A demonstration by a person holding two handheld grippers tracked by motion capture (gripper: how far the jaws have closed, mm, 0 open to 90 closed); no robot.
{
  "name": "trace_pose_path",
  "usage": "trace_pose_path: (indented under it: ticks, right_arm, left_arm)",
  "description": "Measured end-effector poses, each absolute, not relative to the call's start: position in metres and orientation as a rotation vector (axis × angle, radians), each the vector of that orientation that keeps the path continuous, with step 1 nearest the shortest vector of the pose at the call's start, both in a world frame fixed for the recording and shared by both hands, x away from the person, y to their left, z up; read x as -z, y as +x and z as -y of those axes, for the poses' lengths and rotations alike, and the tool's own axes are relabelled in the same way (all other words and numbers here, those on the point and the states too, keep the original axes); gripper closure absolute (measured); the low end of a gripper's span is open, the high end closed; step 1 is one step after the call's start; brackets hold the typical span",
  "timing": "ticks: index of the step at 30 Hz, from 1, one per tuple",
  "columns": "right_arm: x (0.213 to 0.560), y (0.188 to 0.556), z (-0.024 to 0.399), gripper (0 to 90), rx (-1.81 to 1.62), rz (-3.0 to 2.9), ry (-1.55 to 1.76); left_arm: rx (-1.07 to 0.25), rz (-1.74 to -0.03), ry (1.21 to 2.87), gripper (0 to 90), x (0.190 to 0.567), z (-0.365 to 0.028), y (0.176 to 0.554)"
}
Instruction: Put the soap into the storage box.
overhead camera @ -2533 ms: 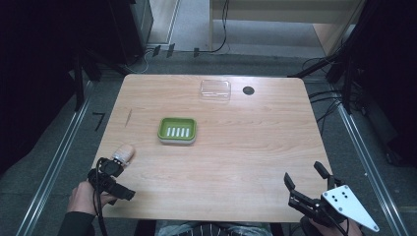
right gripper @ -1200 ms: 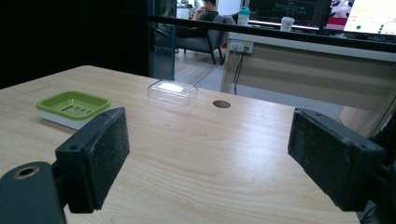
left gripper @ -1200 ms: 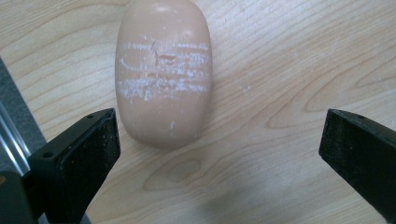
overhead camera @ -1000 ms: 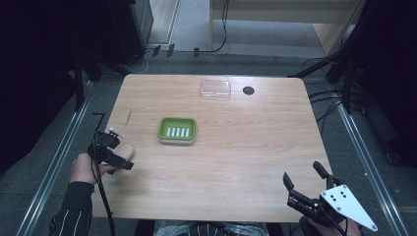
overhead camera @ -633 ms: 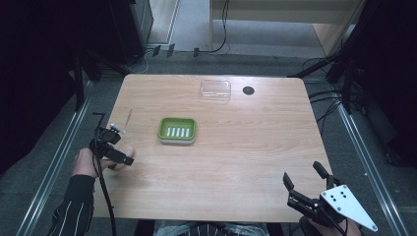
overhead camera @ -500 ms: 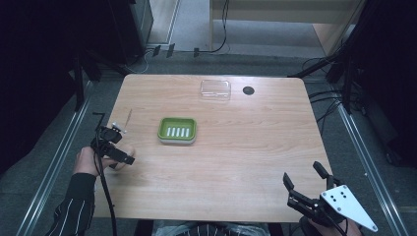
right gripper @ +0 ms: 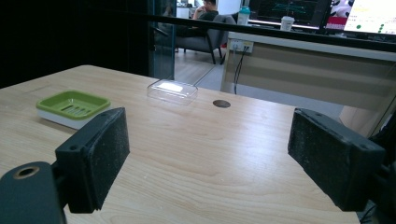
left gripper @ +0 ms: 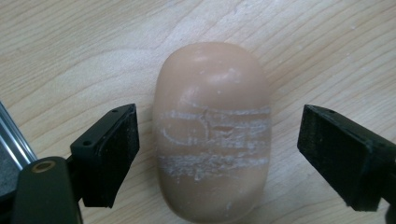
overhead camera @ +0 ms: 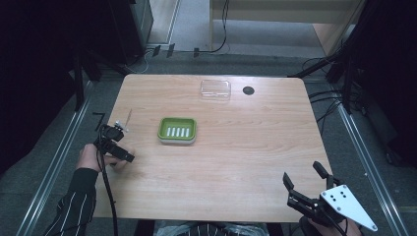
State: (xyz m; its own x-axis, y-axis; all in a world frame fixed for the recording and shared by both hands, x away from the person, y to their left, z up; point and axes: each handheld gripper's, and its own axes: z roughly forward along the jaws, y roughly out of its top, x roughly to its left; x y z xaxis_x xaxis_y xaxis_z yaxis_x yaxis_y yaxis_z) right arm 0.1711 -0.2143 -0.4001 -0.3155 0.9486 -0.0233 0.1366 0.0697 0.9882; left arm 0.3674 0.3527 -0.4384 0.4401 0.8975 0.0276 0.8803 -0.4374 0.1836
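- My left gripper (left gripper: 212,154) sits over the pink soap bar (left gripper: 212,130) near the table's (overhead camera: 236,162) left edge; its jaws have just been narrowing, with the bar between them, and a gap still shows on both sides.
- The soap lies flat on the wood, left of and a little nearer me than the green soap dish (overhead camera: 177,130).
- The clear lid (overhead camera: 215,90) rests near the far edge.
- My right gripper (overhead camera: 307,181) hovers at the near right corner, jaws wide and holding nothing.

Even overhead light is falling on the desk (overhead camera: 236,162), while its surroundings are sinking into darkness. Glare is whitening the soap (left gripper: 212,130); nearby jaws are blurring softly.
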Motion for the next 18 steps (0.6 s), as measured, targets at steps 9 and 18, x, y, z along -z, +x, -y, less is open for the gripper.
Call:
trace_pose_path:
  ticks: [9,18]
  right_arm:
    - [0.4001,0.1712,0.2143,13.3,-1.331,-1.576,1.116]
    - [0.4001,0.1713,0.2141,13.3,-1.331,-1.576,1.116]
  left_arm:
    - [-0.17,-1.592,2.539,21.4,0.4427,-0.3556,0.367]
    - [-0.18,-1.596,2.564,29.1,0.448,-0.3538,0.3672]
